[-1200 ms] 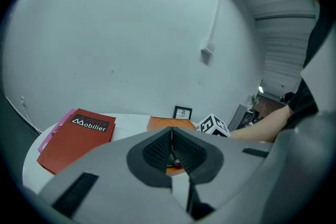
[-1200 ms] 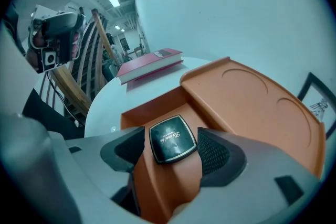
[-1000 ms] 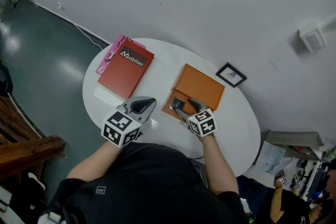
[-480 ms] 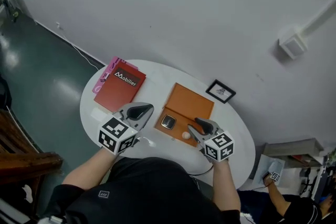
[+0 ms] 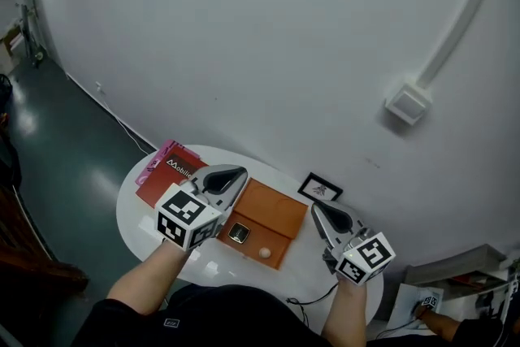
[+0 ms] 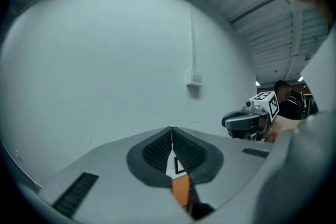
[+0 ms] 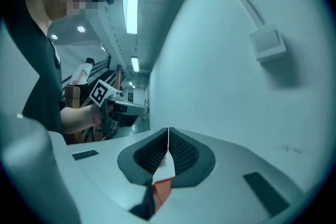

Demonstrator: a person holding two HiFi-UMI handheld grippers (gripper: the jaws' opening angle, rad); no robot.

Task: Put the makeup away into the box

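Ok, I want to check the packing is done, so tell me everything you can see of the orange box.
The orange box lies opened flat on the round white table. Its far half is bare; the near half holds a small dark square compact and a pale round item. A red book lies to its left. The left gripper hides its left corner in the head view.

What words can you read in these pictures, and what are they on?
"Mobile": white letters on the red book; the left gripper hides the word's end.
Framed picture: print too small to read.
Marker cubes: black-and-white squares only, no words.
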